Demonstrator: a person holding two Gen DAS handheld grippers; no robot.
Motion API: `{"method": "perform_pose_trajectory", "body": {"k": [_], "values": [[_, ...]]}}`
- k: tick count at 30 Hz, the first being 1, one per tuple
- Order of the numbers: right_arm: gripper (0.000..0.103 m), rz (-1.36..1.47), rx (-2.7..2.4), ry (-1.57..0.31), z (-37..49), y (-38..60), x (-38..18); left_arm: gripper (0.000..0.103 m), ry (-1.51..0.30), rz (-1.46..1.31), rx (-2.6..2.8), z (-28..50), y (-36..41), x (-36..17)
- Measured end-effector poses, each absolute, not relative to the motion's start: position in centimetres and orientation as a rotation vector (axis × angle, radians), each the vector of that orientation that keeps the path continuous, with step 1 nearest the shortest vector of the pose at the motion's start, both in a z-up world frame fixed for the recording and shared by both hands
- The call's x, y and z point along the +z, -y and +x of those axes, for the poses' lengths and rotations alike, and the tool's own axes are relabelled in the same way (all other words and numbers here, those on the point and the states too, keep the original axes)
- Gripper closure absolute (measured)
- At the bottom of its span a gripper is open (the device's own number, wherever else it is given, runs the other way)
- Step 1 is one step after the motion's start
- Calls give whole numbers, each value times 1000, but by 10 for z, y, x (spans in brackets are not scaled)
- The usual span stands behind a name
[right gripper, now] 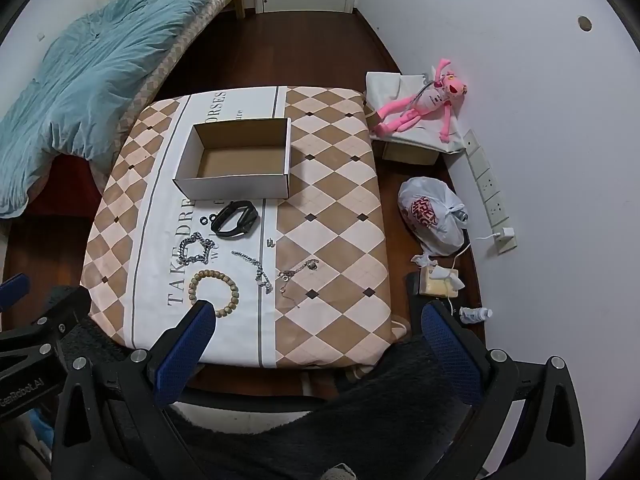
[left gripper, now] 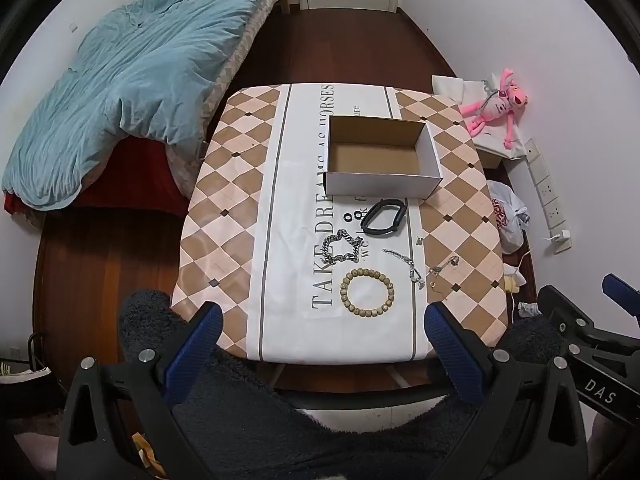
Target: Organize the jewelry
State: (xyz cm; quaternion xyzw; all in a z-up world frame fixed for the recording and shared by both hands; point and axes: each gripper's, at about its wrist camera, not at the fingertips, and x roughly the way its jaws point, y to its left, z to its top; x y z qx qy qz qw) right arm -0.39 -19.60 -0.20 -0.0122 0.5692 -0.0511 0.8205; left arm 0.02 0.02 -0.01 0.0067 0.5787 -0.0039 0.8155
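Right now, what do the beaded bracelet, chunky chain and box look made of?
Beaded bracelet: matte tan round beads, likely wood or seed; no shine.
Chunky chain: silvery links with bright glints, probably metal.
Box: cardboard, brown inside, white outside, thin folded walls.

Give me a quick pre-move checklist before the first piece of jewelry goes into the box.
1. Cardboard box open and empty: ok.
2. Left gripper open, holding nothing: ok.
3. Right gripper open, holding nothing: ok.
4. Beaded bracelet lies apart from the chunky chain: ok.
5. Black band sits clear of the box wall: ok.
6. Thin chains free of tangles: cannot tell.
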Motion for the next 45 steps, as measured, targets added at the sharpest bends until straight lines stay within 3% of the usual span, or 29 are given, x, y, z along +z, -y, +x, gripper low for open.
{"method": "perform_pose_trajectory", "body": {"k": [45], "values": [[0,-25,-101,-1192,0,199,10,0,-1214,14,-11,9,-3,24]]}}
